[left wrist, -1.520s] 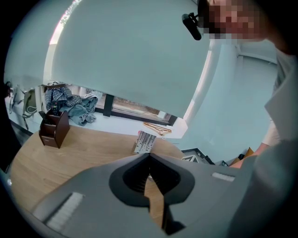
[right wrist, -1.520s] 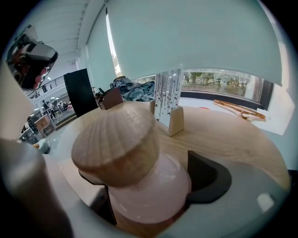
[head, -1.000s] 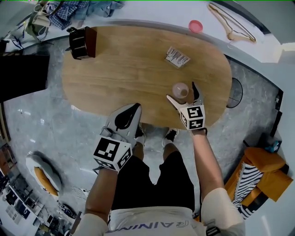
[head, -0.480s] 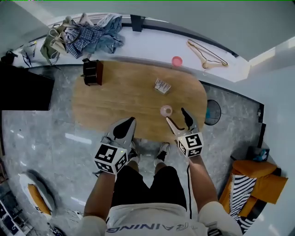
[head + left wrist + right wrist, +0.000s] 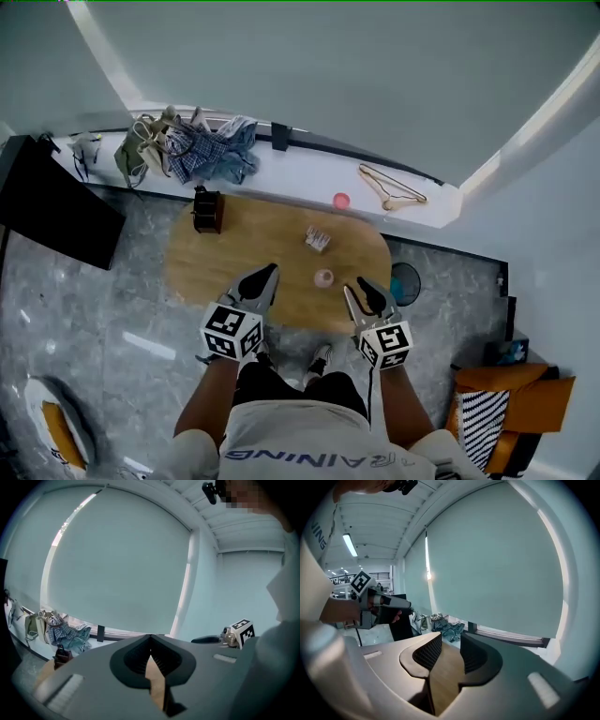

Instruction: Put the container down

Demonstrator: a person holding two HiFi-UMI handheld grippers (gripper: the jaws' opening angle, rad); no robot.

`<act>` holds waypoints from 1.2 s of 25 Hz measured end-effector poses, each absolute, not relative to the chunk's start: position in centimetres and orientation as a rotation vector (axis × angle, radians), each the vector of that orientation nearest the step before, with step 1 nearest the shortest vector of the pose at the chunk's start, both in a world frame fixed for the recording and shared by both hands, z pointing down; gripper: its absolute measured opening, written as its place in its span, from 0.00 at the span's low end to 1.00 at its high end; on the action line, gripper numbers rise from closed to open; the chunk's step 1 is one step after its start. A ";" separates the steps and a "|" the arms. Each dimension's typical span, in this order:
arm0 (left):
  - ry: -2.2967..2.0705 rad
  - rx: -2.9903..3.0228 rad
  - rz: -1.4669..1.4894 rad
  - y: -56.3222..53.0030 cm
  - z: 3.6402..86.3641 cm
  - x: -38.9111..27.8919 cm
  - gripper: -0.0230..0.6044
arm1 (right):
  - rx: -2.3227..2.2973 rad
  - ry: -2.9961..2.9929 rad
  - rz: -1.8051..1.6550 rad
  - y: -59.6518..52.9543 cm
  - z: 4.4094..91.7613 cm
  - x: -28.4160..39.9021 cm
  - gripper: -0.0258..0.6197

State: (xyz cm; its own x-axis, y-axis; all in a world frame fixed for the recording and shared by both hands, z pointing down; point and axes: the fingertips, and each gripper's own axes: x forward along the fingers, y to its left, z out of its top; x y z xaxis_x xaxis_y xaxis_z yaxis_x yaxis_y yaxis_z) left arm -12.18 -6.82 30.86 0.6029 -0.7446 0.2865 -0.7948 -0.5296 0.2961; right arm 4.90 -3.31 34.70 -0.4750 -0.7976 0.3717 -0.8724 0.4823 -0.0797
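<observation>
As the right gripper's (image 5: 359,292) empty jaws are closing, the left gripper's (image 5: 265,275) together, a stray swing is risking toppling the container (image 5: 323,277) by the table's (image 5: 244,244) near edge.

The container (image 5: 323,277) has left the right gripper (image 5: 360,292): a moment ago it sat clamped between the jaws, and now it stands by itself on the table (image 5: 234,262). That gripper has drawn back and up off it. Its jaws, spread wide for the release, have just been closing again with nothing between them. The left gripper (image 5: 266,276) has risen too, and the whole table lies far lower beneath the person than it did
</observation>
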 end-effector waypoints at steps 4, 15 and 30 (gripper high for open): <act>-1.248 2.476 0.148 -5.4 27.1 -12.7 0.04 | 1.505 -2.479 0.360 -2.0 29.1 6.2 0.14; -1.255 2.597 0.006 -2.7 19.2 -12.2 0.04 | 1.679 -2.638 0.163 -1.9 16.1 7.0 0.06; -1.261 2.669 -0.002 -3.6 17.1 -10.9 0.04 | 1.691 -2.575 0.077 -3.6 14.7 7.0 0.06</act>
